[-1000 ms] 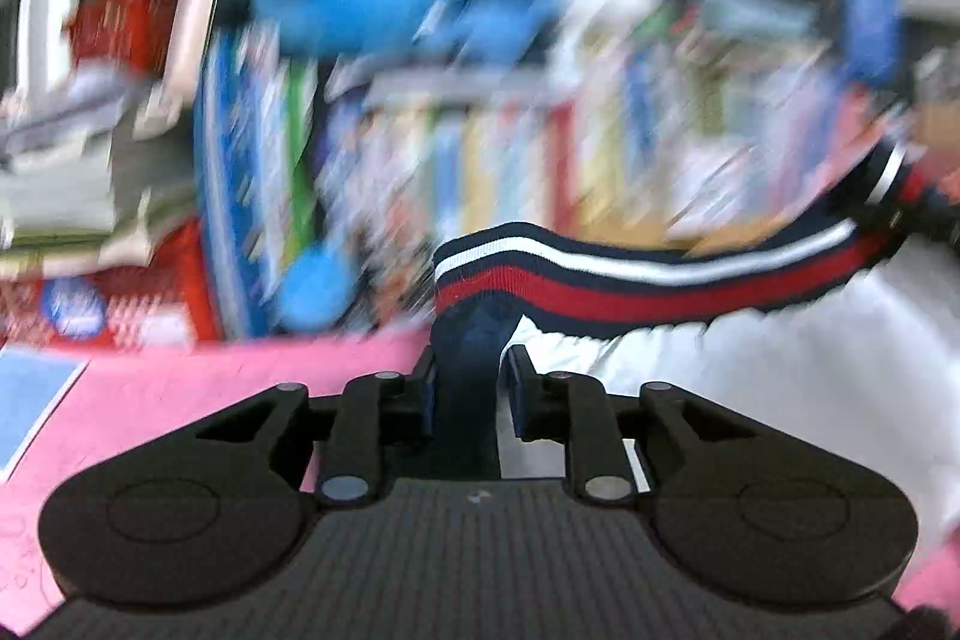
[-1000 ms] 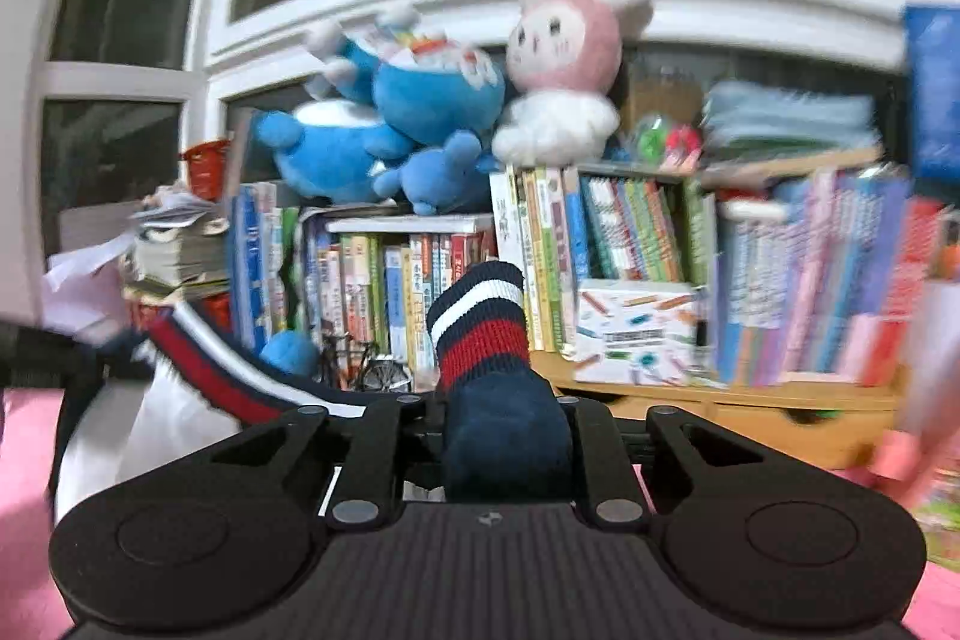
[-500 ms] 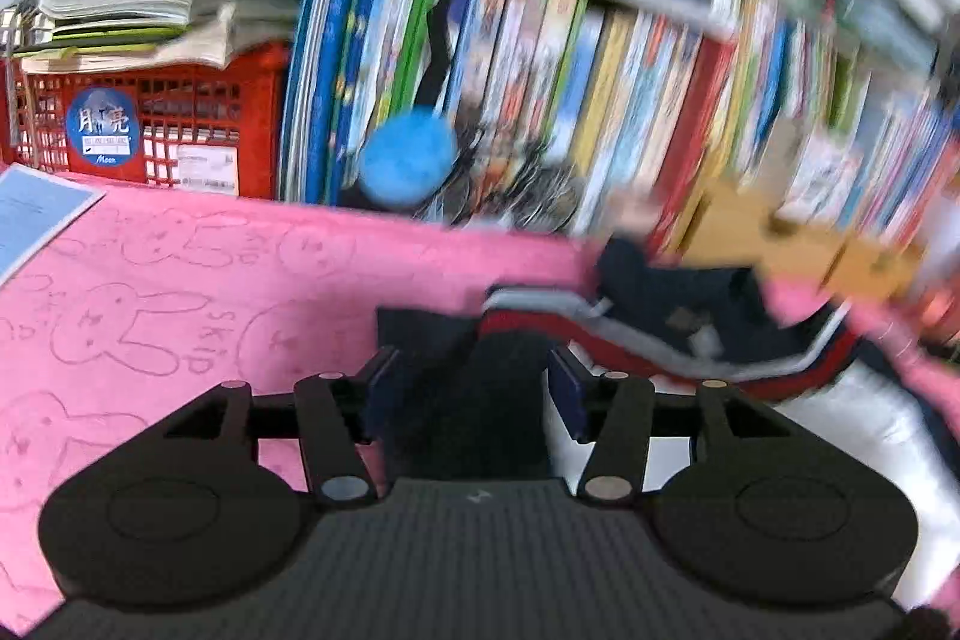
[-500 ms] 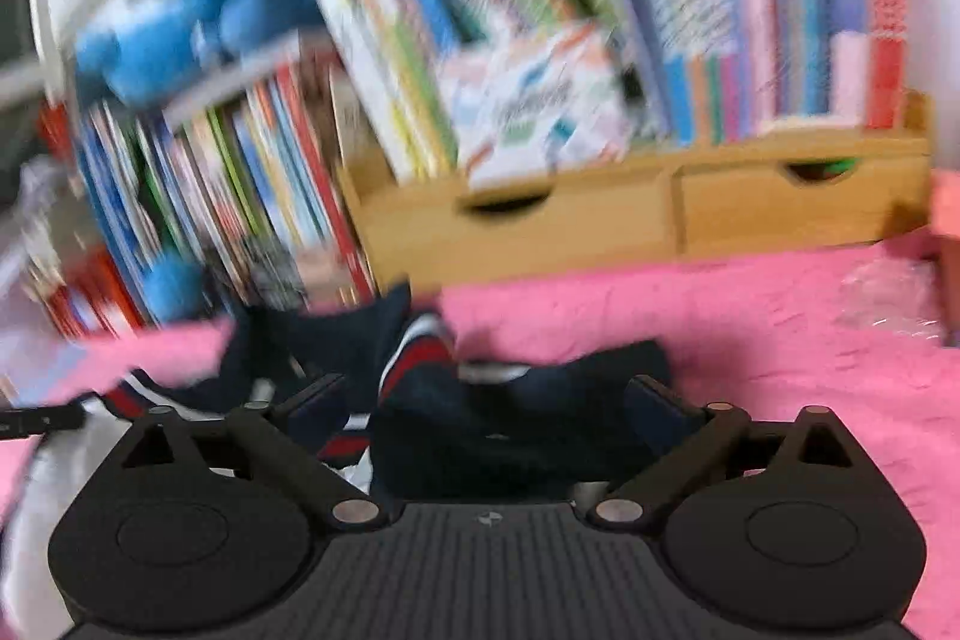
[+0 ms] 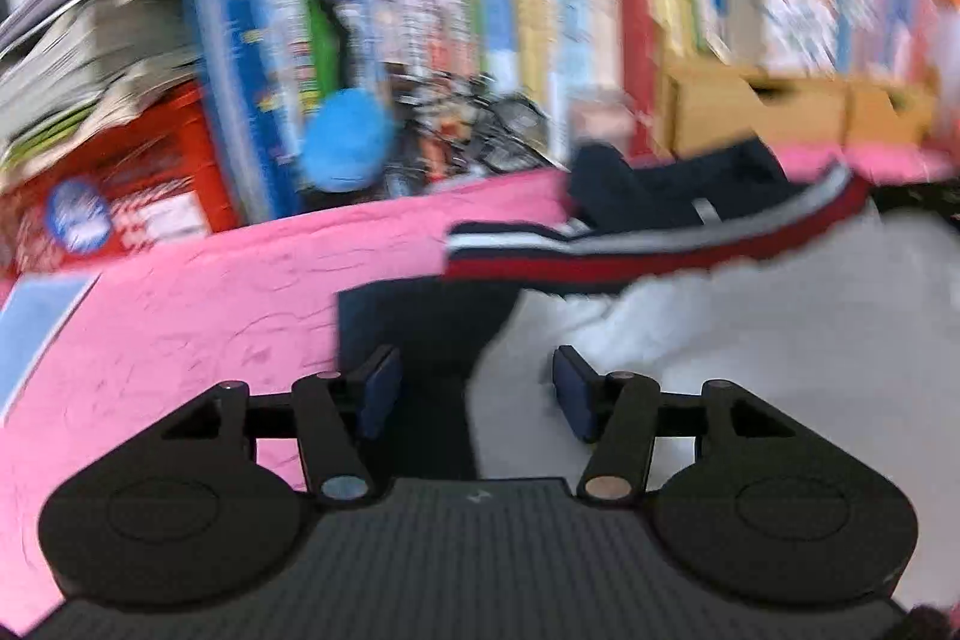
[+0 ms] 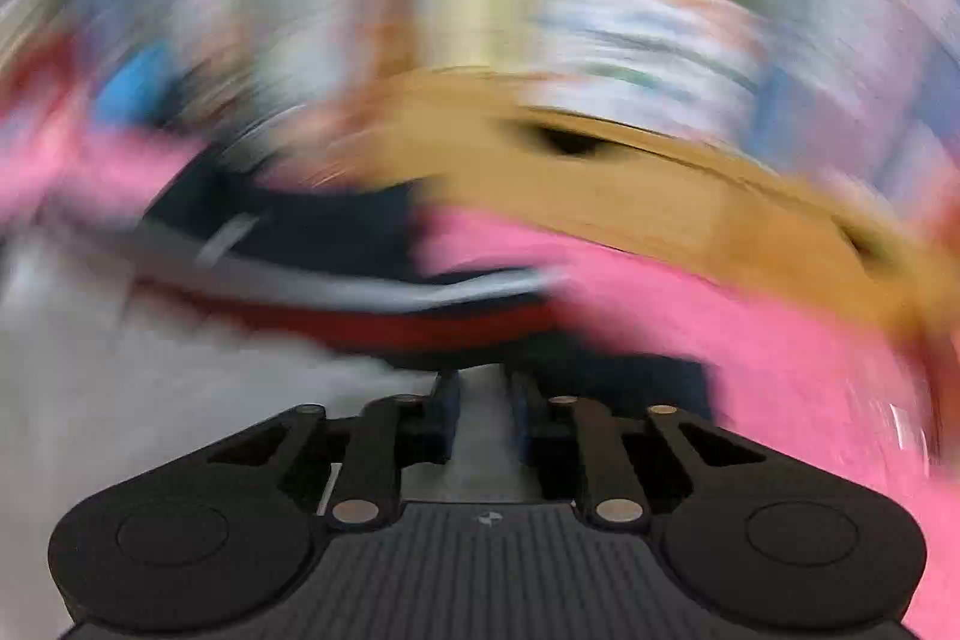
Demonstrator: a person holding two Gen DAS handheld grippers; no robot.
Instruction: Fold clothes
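A white sweater (image 5: pixel 750 340) with a navy, white and red striped band (image 5: pixel 630 256) and navy sleeves lies on the pink cover (image 5: pixel 180 316). My left gripper (image 5: pixel 477 391) hovers low over one navy sleeve (image 5: pixel 408 328) and the white body. Its jaws are opening, the cloth lies under them and the pads do not press it. In the badly blurred right wrist view my right gripper (image 6: pixel 483 400) has its fingers drawn to a narrow slit above the sweater (image 6: pixel 150 400), near the striped band (image 6: pixel 360 316). I see nothing gripped between them.
Behind the cover stand rows of books (image 5: pixel 480 10), a red crate (image 5: pixel 120 196) under a paper stack, a blue ball (image 5: pixel 345 148) and wooden drawers (image 5: pixel 780 106). A blue sheet (image 5: pixel 30 334) lies at the left edge. The drawers (image 6: pixel 600 172) also show beyond the pink cover (image 6: pixel 720 340).
Both grippers let go of the navy sleeve ends and sank toward the pink cover, where the sweater now lies. The left jaws widened; the right jaws spread wide, then closed again.
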